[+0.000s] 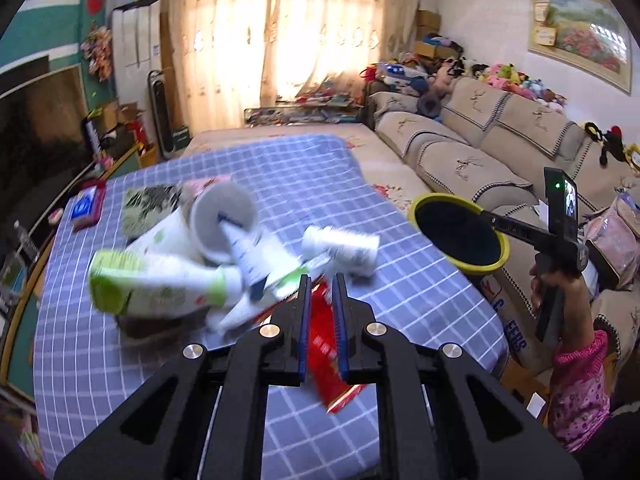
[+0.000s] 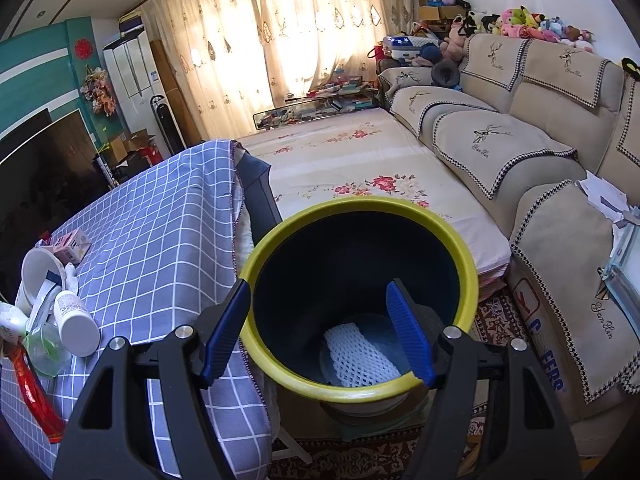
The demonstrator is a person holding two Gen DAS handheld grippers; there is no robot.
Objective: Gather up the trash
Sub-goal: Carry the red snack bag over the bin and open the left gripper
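Over on the left of the table [image 1: 280,168], under its blue checked cloth, sits the heap of rubbish: a green-and-white bottle [image 1: 160,284] lying on its side, a white paper cup [image 1: 224,220] tipped toward us, a white tub [image 1: 340,250] beside it, all jumbled together and touching. Right in front of that pile, the left gripper [image 1: 320,280] has its jaws drawn in narrow on a red wrapper [image 1: 326,356], and the wrapper hangs down below the pads, pinched flat between them. Looks to me like that is the piece being taken out of the heap, held by its thin edge so it dangles free of the rest.

Moving right, past the table's edge, there is the dark bin with the yellow rim [image 2: 360,292], hanging just beside the table. The right gripper [image 2: 320,328] holds it with jaws spread wide, one finger outside the rim, one inside, so the mouth faces up and stays open for a drop. Some white foam netting [image 2: 360,360] already lies at the bottom.

My guess: the wrapper goes across into that bin next, and plenty of rubbish is left.

Beyond, a flowered mat [image 2: 360,168], a beige sofa [image 2: 500,140] with plush toys, and bright curtains [image 2: 280,40].
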